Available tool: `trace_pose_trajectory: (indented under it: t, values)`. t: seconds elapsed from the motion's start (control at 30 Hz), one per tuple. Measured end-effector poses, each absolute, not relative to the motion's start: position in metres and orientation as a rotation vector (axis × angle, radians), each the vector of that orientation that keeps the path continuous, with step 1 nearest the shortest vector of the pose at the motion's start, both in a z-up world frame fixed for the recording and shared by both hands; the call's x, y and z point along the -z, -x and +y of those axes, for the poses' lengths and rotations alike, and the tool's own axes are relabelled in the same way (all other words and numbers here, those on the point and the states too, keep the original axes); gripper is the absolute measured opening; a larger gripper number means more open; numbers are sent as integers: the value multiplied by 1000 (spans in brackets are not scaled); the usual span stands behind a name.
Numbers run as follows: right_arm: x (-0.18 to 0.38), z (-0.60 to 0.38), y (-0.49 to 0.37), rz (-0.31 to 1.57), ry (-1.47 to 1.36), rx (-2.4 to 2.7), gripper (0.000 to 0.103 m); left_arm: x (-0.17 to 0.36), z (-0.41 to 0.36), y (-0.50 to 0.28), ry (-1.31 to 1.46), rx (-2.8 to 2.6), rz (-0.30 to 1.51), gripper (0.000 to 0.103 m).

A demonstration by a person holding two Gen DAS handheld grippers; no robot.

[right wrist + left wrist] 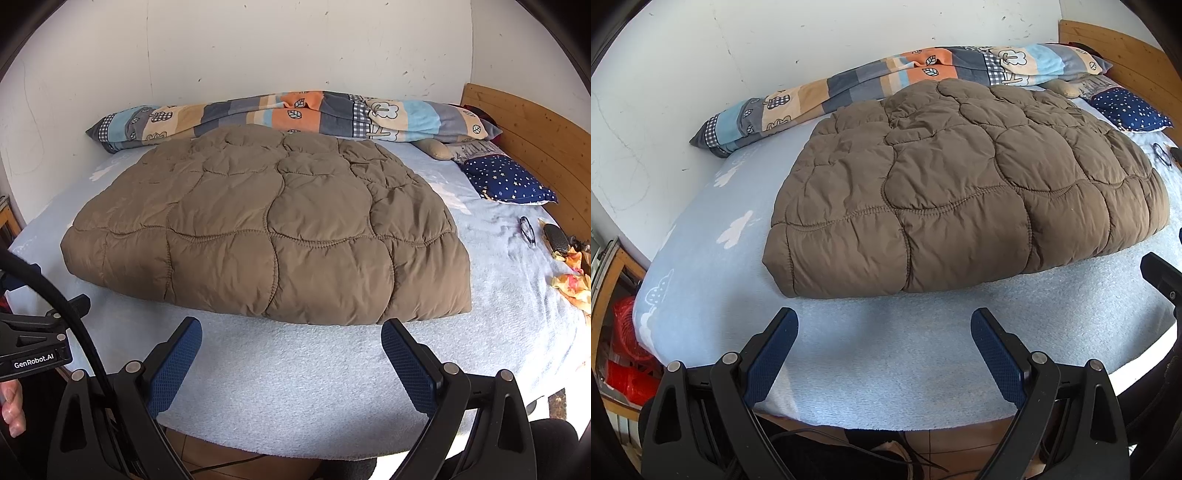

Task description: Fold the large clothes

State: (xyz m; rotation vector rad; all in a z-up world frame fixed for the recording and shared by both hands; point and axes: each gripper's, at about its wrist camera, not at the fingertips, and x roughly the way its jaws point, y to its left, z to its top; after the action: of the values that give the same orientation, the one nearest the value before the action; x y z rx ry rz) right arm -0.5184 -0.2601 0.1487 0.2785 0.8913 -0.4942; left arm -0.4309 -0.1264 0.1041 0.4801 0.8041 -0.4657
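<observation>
A brown quilted padded garment (960, 184) lies folded in a thick rectangle on the light blue bed sheet (886, 350). It also fills the middle of the right wrist view (266, 229). My left gripper (884, 321) is open and empty, held just in front of the garment's near edge, above the sheet. My right gripper (291, 332) is open and empty, also just short of the near edge. Part of the right gripper shows at the right edge of the left wrist view (1161, 277). The left gripper's body shows at the left of the right wrist view (33, 339).
A rolled patchwork blanket (288, 114) lies along the white wall behind the garment. A star-print navy pillow (509, 181) sits by the wooden headboard (535, 136). Glasses (527, 229) and small items (569, 266) lie on the sheet at right. Red objects (624, 347) stand beside the bed.
</observation>
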Motion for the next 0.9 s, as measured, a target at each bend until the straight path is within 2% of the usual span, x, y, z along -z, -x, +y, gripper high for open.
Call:
trace_pose_trajectory:
  t: [0.4, 0.67, 0.9]
  values:
    - [-153, -259, 520, 879, -261, 515, 100, -106, -126, 432, -465, 485, 807, 94]
    - [-175, -252, 528, 788, -221, 520, 101, -111, -124, 434, -439, 510, 804, 94]
    - [-172, -253, 526, 804, -225, 521, 101, -112, -123, 433, -430, 508, 806, 94]
